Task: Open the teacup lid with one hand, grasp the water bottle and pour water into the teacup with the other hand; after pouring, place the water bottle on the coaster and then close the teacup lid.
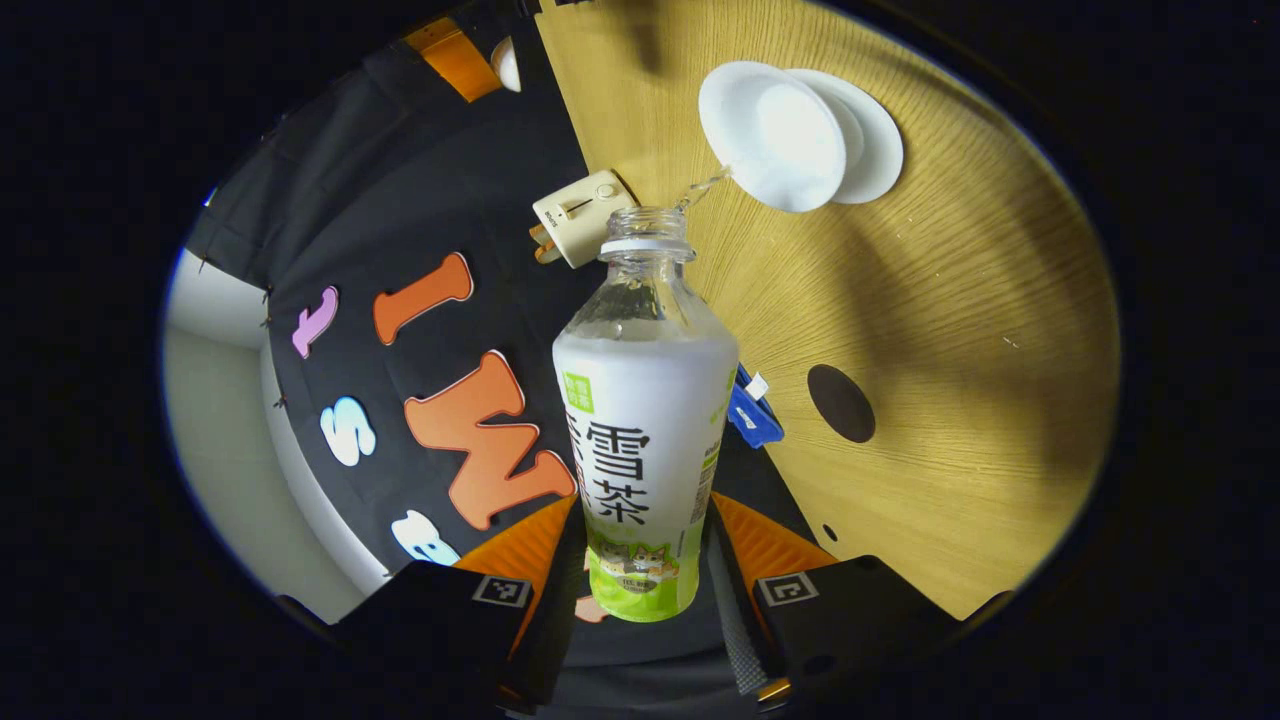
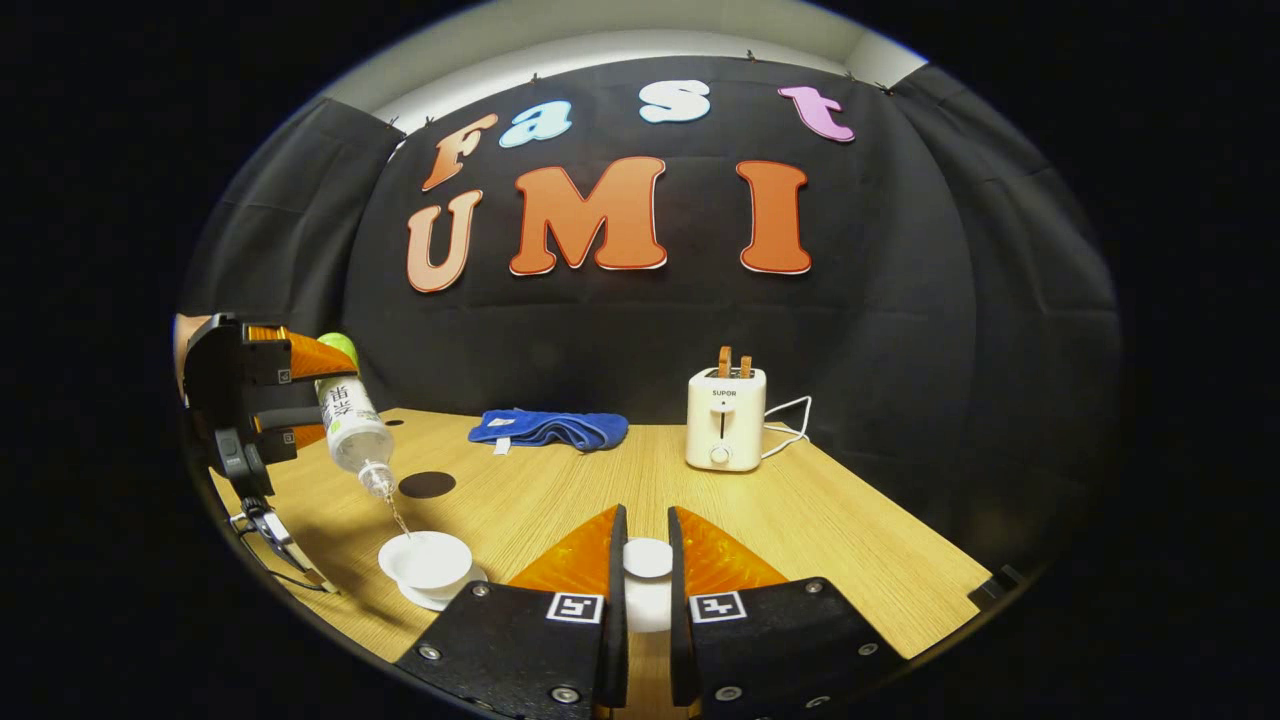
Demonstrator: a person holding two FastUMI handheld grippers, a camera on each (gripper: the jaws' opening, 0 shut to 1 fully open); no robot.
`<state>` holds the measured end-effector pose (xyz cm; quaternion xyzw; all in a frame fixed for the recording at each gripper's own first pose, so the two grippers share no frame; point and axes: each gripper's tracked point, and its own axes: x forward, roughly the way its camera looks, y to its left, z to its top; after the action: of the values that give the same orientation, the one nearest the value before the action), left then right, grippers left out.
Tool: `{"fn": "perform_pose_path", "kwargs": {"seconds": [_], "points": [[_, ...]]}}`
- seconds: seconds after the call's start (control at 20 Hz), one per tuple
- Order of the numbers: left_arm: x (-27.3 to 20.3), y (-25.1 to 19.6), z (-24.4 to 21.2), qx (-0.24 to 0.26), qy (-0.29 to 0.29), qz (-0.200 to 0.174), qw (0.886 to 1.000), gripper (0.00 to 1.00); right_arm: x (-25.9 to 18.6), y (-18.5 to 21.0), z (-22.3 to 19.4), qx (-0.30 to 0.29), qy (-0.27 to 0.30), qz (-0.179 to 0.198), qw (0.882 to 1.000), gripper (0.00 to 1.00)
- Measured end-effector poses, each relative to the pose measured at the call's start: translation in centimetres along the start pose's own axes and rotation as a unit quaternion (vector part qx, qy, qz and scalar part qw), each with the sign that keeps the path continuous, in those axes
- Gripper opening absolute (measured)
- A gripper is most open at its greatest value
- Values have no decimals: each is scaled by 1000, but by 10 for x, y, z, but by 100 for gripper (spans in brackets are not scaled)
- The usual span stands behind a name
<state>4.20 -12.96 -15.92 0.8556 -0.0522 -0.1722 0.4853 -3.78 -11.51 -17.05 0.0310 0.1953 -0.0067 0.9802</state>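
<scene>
Left hand-held gripper [image 1: 640, 590] pinched the clear plastic water bottle with white-and-green label [image 1: 640, 440] by its lower body, both fingers pressed to its sides. Bottle tilted, open mouth down and forward; a thin stream of water [image 1: 703, 188] fell from the mouth into the open white ceramic teacup [image 1: 775, 135] on its white saucer [image 1: 875, 140], just ahead on the wooden bench [image 1: 950, 330]. Little water showed in the bottle's clear neck. Right hand-held gripper [image 2: 646, 580] clamped the white teacup lid [image 2: 647, 560] between its fingers, held off to the cup's side. Round dark coaster [image 1: 841, 403] lay bare on the bench, beside the bottle.
</scene>
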Motion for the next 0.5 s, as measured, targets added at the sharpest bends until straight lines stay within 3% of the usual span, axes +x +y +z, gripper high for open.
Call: {"fn": "perform_pose_path", "kwargs": {"seconds": [0.5], "points": [[-4, 29, -4, 52, -4, 26, 998, 65, -1, 6, 2, 0, 0, 8, 1000, 17]]}}
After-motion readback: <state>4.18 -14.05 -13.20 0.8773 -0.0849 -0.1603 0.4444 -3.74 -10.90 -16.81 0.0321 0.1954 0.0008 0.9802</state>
